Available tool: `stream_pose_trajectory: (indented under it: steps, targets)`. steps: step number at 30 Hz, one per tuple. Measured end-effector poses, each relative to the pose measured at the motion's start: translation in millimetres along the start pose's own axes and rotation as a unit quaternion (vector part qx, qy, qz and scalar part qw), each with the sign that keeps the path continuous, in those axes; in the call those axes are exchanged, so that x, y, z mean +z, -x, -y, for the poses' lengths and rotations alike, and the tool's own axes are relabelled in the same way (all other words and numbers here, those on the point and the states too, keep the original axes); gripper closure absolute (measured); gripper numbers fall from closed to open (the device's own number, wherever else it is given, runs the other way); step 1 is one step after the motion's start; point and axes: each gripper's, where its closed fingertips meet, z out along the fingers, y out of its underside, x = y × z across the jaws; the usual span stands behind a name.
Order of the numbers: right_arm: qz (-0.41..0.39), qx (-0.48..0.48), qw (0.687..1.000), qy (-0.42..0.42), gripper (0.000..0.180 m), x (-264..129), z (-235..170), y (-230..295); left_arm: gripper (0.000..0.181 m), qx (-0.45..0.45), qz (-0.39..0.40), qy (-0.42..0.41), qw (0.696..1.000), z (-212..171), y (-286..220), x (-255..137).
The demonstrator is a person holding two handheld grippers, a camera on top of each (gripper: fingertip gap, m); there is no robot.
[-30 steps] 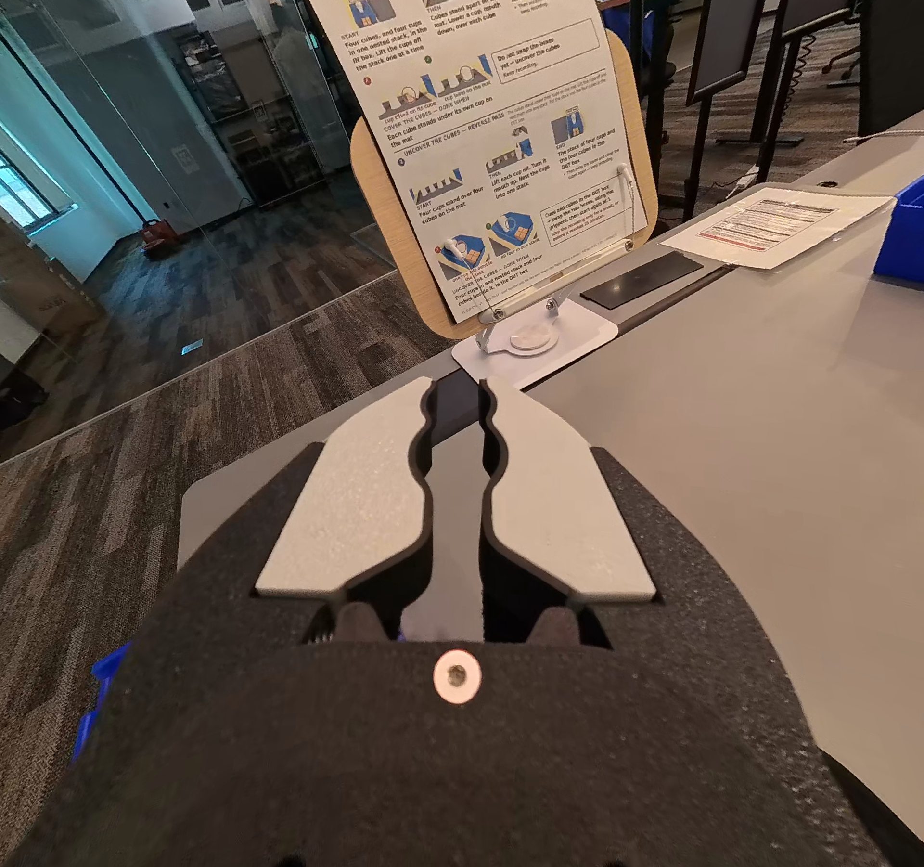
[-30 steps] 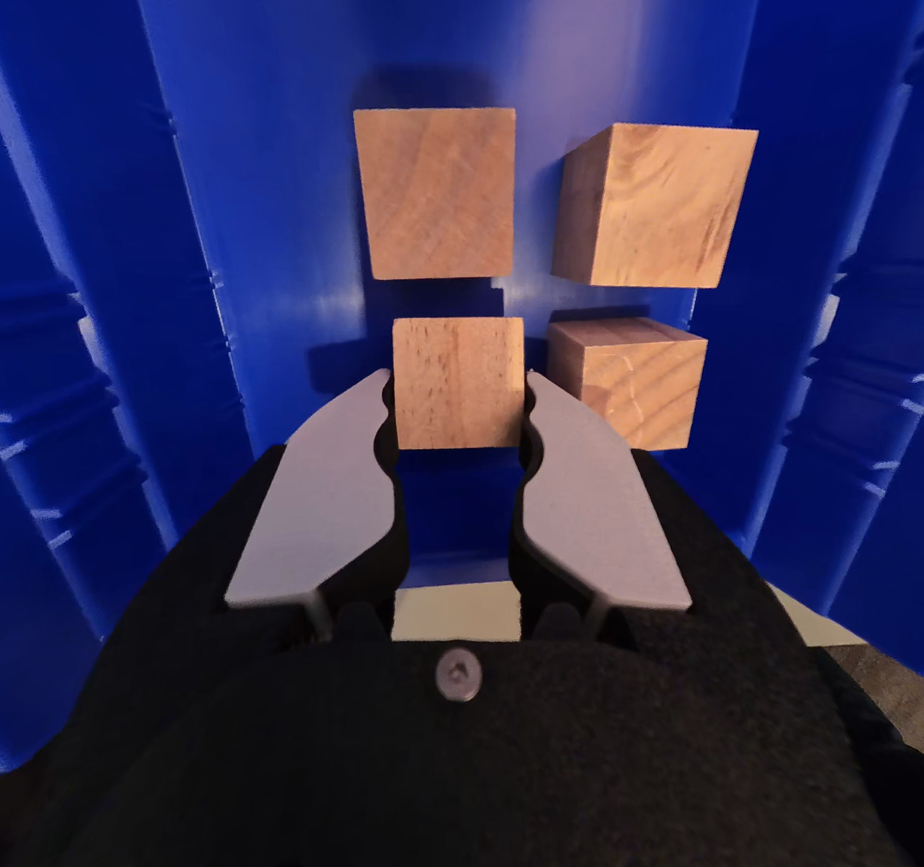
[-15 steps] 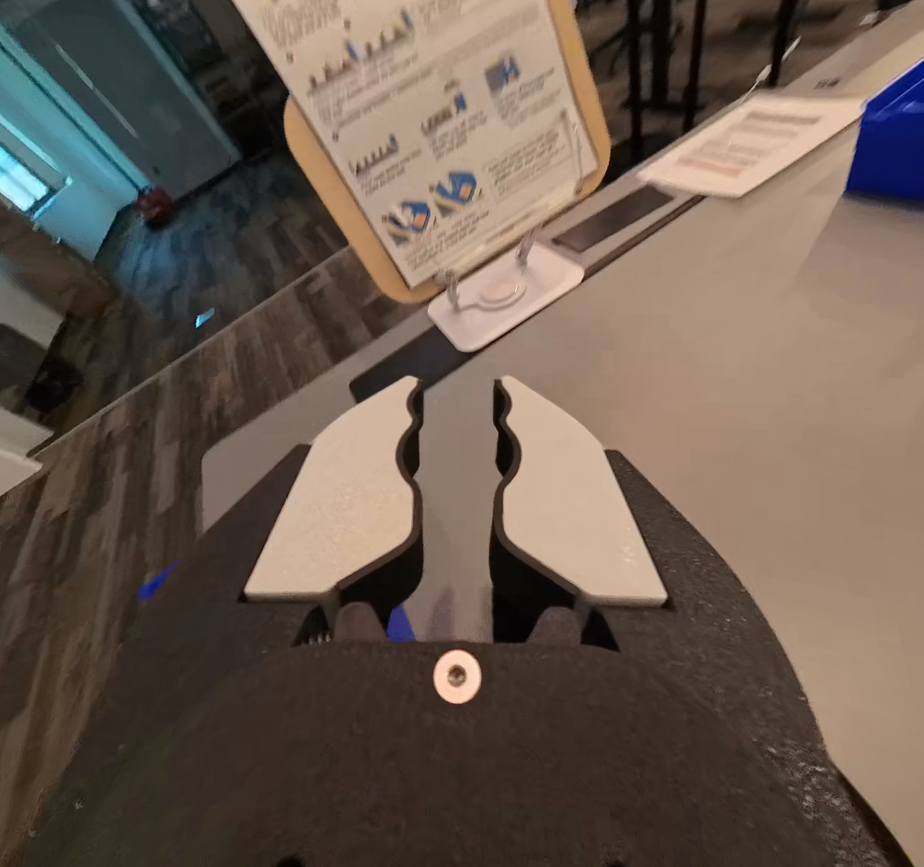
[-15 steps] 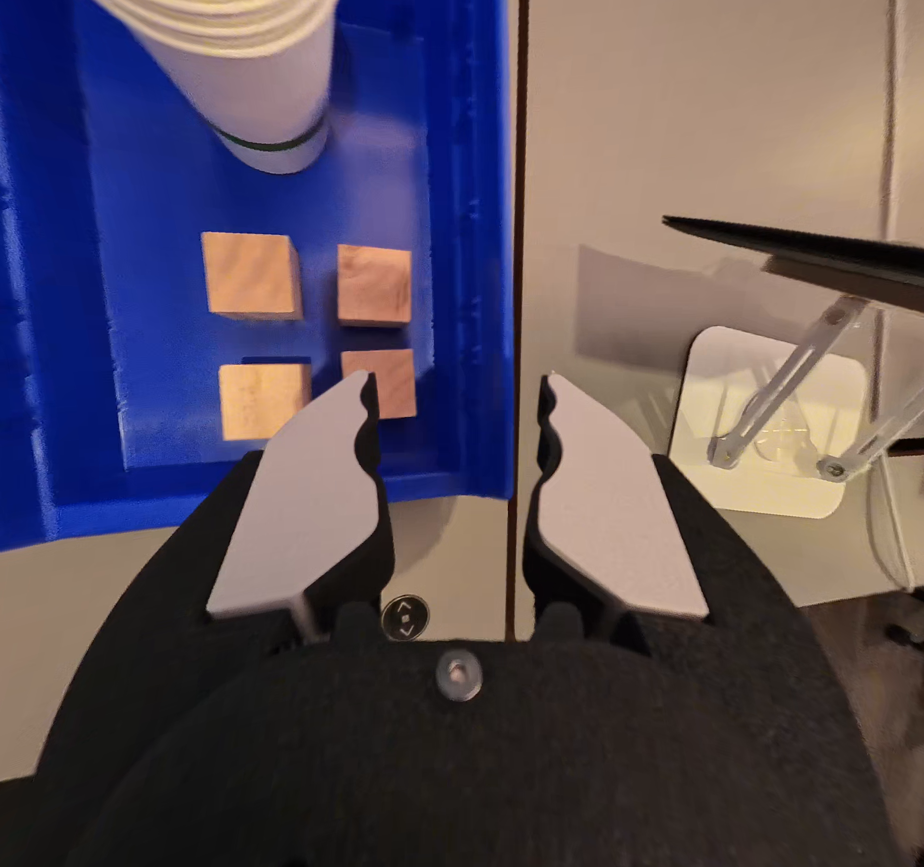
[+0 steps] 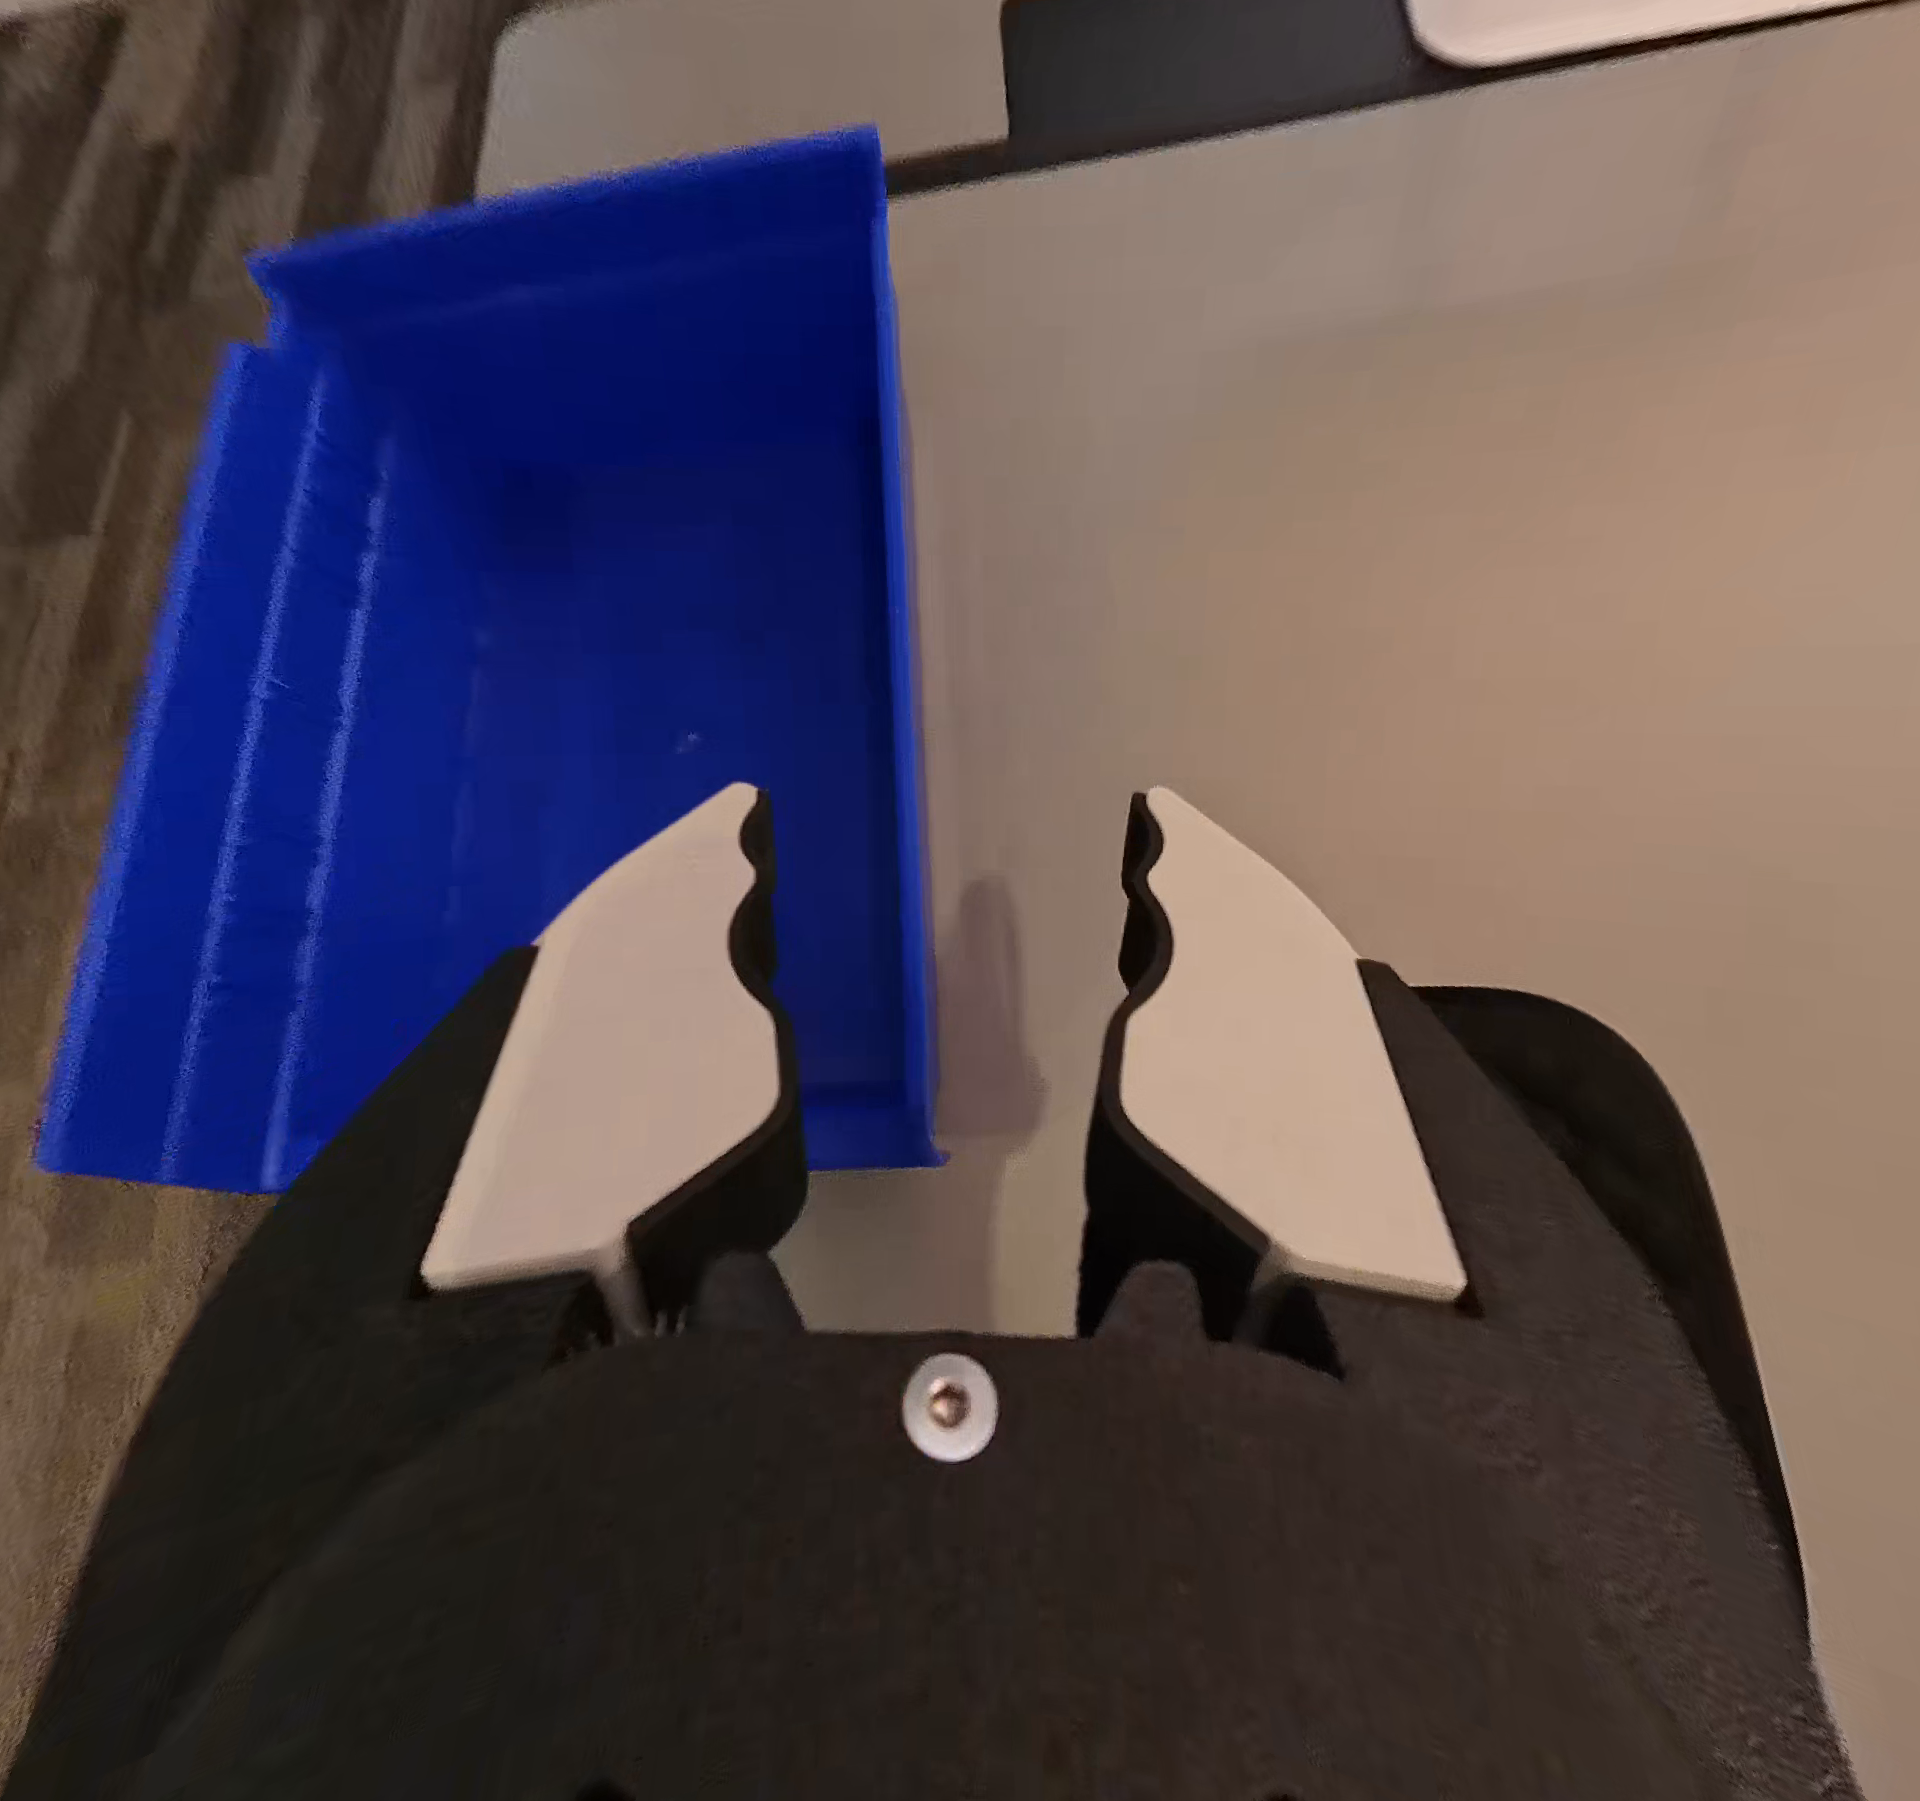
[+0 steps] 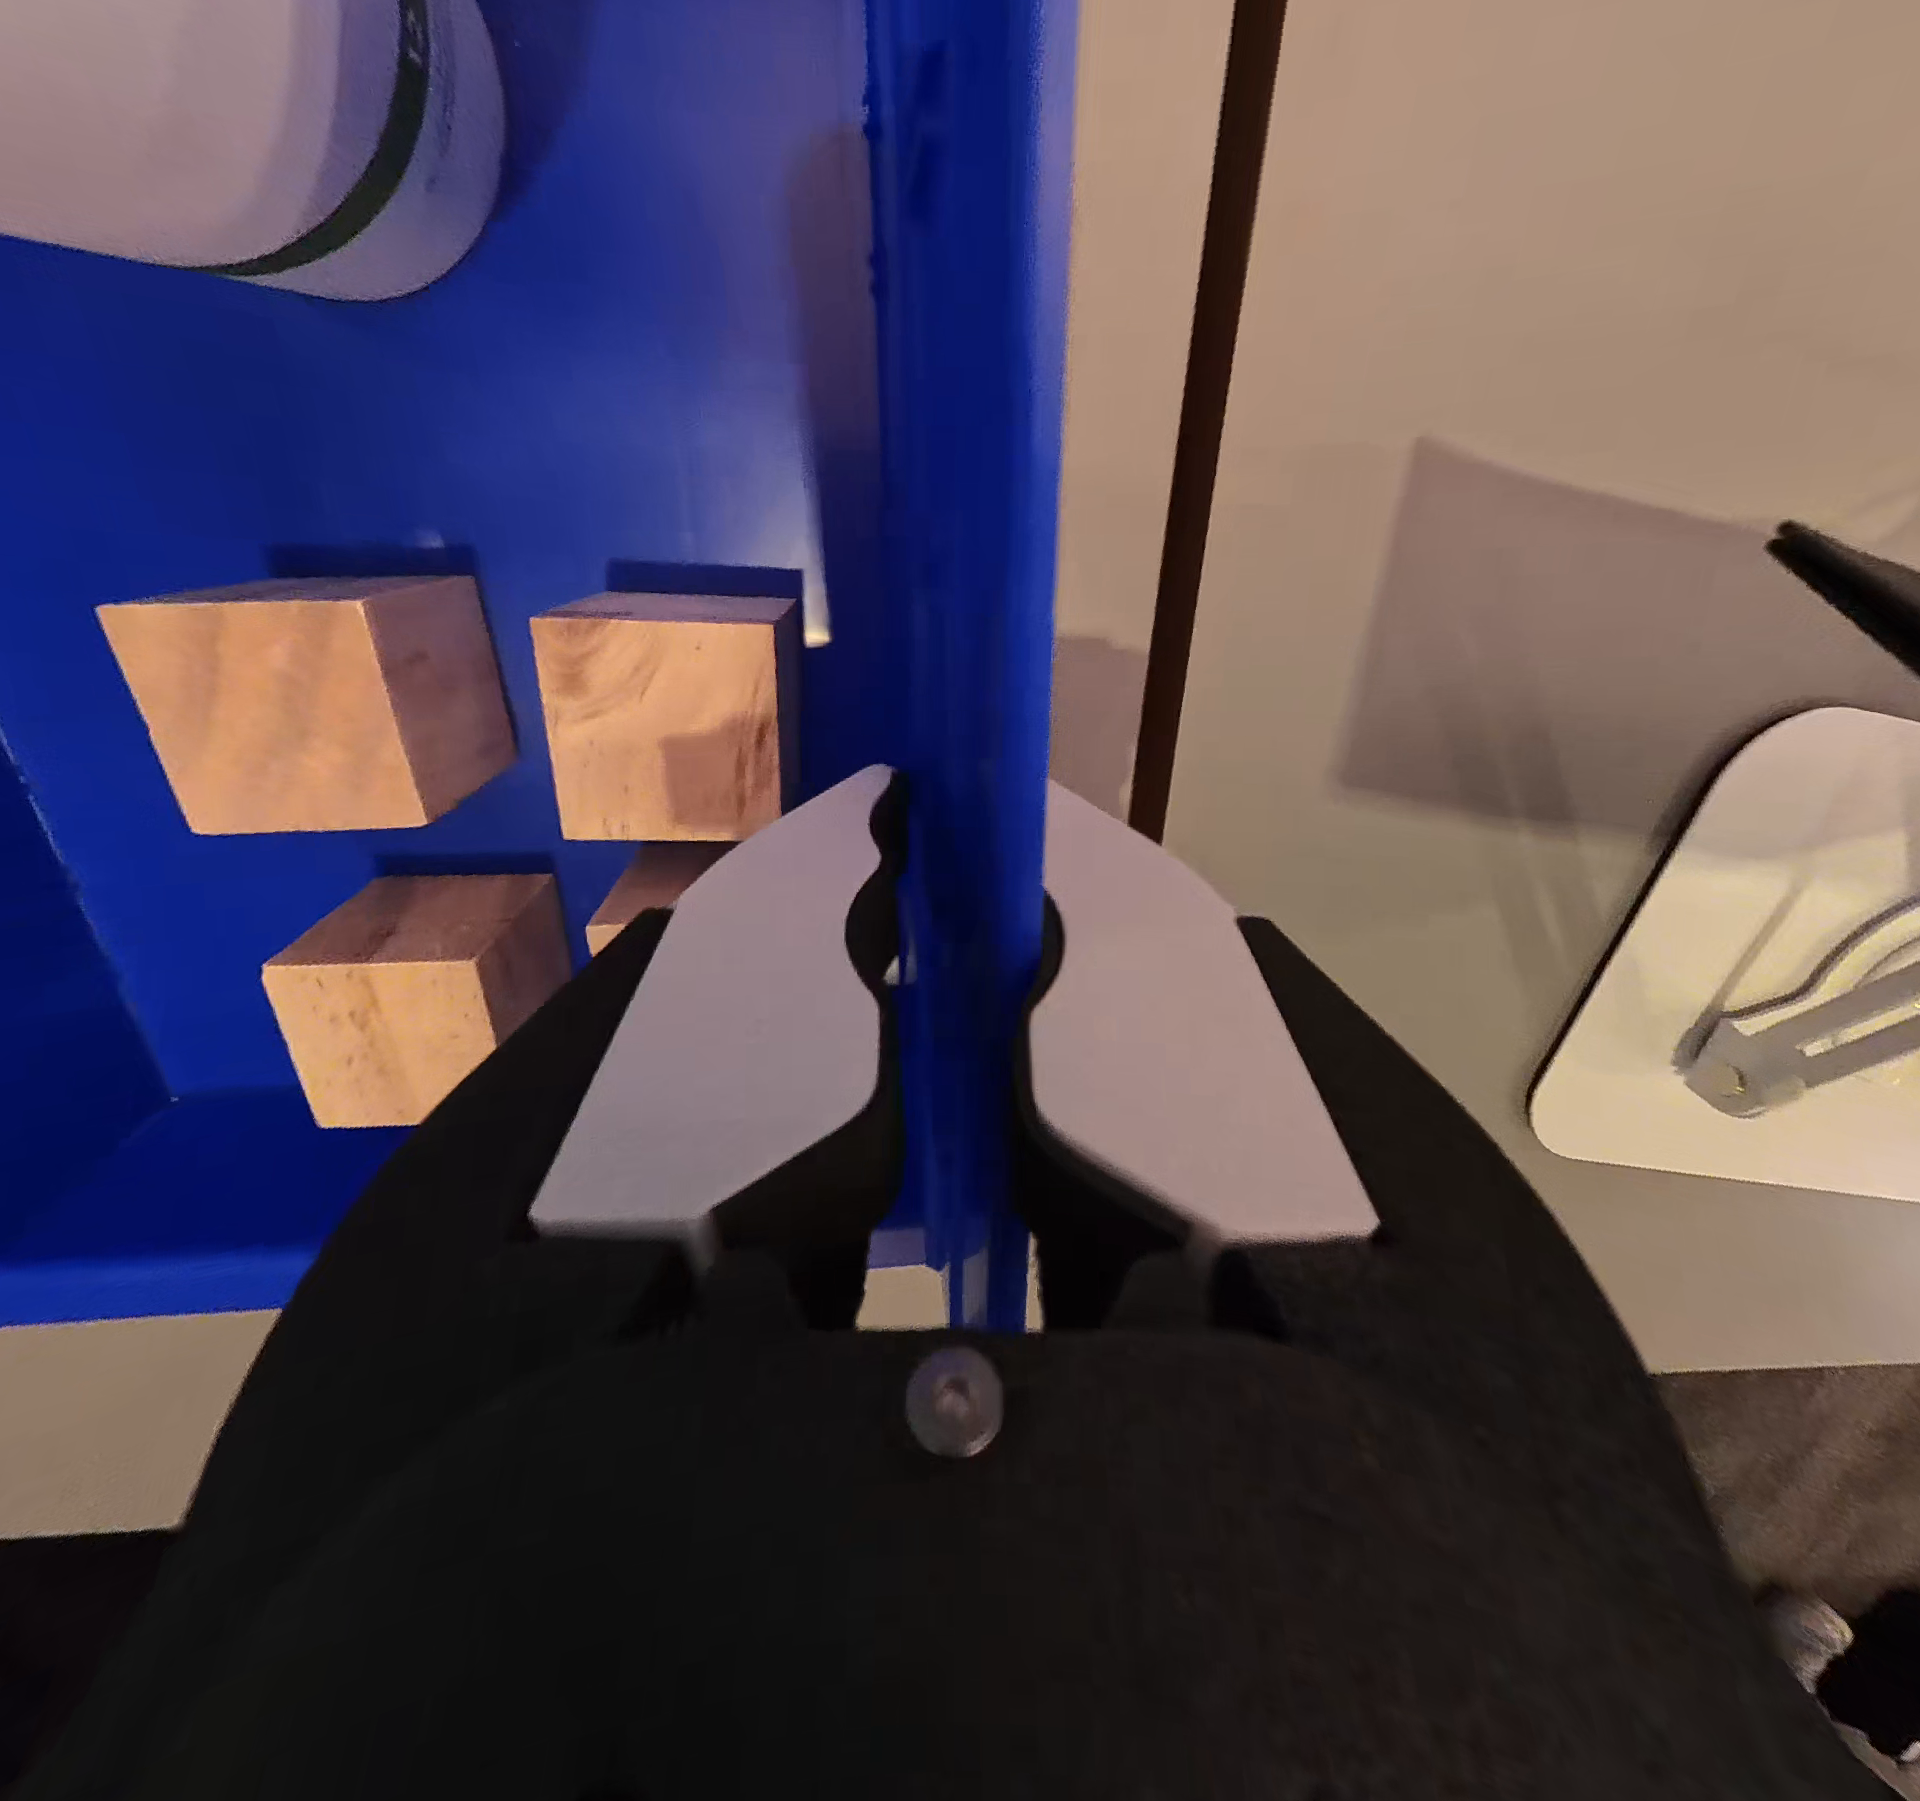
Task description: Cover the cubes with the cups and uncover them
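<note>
Cubes (image 6: 312,712), four of them, lie on the floor of a blue bin (image 6: 966,401) in two rows, and the stacked cups (image 6: 239,68) are in the same bin beyond them. I judge the cubes to be light, hard wood with flat sides and sharp edges, easy to pinch on two opposite faces. The cups look like thin white paper, light and easy to crush, so a soft hold near the rim is safer. Around the bin's right wall, thin stiff ribbed plastic, the right hand-held gripper (image 6: 966,816) is narrow, one finger inside and one outside, seemingly gripping it. Over a second, empty bin (image 5: 582,224) and the smooth grey desk (image 5: 1455,504), the left hand-held gripper (image 5: 945,806) is wide and holds nothing.
</note>
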Motion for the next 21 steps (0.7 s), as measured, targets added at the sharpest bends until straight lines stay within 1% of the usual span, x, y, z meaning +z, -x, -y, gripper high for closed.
stream_pose_trajectory:
  steps: [5, 7, 9, 10, 12, 15, 17, 21]
  targets:
    - [0.007, -0.01, 1.0, -0.013, 0.163, 0.2, 1.4, 0.5, 0.115, 0.005, 0.058, 0.113, 0.992, -25.6, 22.0, 45.7]
    - [0.004, -0.013, 1.0, -0.013, 0.163, 0.1, 1.1, 0.3, 0.122, 0.002, 0.06, 0.167, 0.984, -36.1, 26.6, 59.6]
    - [0.005, -0.017, 1.0, -0.013, 0.163, 0.0, 0.7, 0.8, 0.145, 0.006, 0.049, 0.218, 0.975, -47.9, 24.1, 67.7]
    - [0.006, -0.017, 1.0, -0.014, 0.163, -0.1, 0.7, 0.9, 0.153, 0.009, 0.042, 0.235, 0.971, -52.4, 21.3, 71.2]
    - [0.008, -0.017, 1.0, -0.018, 0.163, 0.0, 1.3, 1.0, 0.176, 0.014, 0.023, 0.257, 0.966, -57.4, 12.8, 75.2]
    - [0.01, -0.016, 1.0, -0.023, 0.164, 0.2, 1.8, 1.0, 0.176, 0.005, 0.024, 0.268, 0.963, -55.8, 2.3, 74.6]
    - [0.012, -0.018, 1.0, -0.022, 0.164, 0.1, 1.7, 1.2, 0.176, 0.019, 0.019, 0.275, 0.961, -52.1, -10.7, 75.7]
    - [0.014, -0.017, 0.999, -0.026, 0.164, 0.2, 2.4, 1.2, 0.174, 0.032, 0.011, 0.28, 0.959, -35.6, -48.5, 84.5]
